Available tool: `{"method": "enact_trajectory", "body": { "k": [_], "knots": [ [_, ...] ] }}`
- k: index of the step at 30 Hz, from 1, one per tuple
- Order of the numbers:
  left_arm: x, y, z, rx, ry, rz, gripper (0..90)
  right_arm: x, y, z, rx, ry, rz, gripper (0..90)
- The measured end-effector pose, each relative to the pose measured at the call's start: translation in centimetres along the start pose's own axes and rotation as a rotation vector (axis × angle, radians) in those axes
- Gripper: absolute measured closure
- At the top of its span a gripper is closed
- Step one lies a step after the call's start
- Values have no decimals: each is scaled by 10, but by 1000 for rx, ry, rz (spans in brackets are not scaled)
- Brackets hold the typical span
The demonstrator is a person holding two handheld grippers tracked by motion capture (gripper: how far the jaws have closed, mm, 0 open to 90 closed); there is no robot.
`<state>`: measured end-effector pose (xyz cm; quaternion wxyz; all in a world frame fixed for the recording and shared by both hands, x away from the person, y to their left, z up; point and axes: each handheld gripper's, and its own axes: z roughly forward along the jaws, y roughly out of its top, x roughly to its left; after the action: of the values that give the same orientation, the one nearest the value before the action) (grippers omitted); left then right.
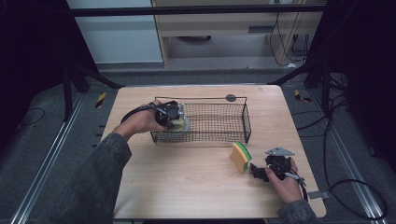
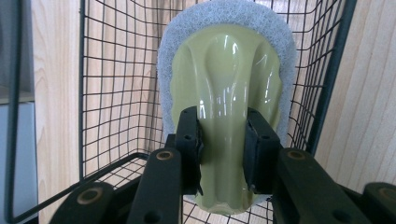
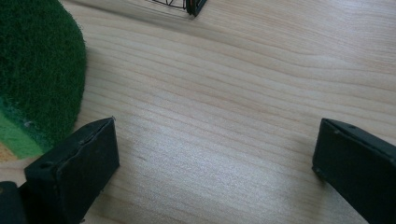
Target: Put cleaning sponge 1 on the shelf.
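Observation:
My left gripper (image 1: pixel 173 119) is shut on the pale green handle of a scrubber (image 2: pixel 226 93) with a white-grey pad. It holds it inside the left end of a black wire basket (image 1: pixel 219 136); whether the pad touches the basket floor I cannot tell. In the left gripper view both jaws clamp the glossy handle. A yellow sponge with a green scouring face (image 1: pixel 240 156) stands on edge on the table. My right gripper (image 1: pixel 258 171) sits open just right of it, low over the wood. In the right gripper view the green sponge face (image 3: pixel 35 70) lies left of the left jaw, with nothing between the jaws.
The wooden table (image 1: pixel 187 186) has bare room in front of the basket and at its left. The basket's corner (image 3: pixel 191 7) shows at the top of the right gripper view. Cables (image 1: pixel 355 186) trail on the floor at the right, past the table edge.

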<state>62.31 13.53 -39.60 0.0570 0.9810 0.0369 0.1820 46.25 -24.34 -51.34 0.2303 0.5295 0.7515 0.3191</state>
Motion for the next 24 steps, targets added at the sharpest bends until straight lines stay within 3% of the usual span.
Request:
{"method": "enact_trajectory", "body": {
  "k": [24],
  "knots": [
    [3, -1, 6, 6, -33, -28, 697, 0, 0, 0, 1, 0, 0, 6]
  ]
}}
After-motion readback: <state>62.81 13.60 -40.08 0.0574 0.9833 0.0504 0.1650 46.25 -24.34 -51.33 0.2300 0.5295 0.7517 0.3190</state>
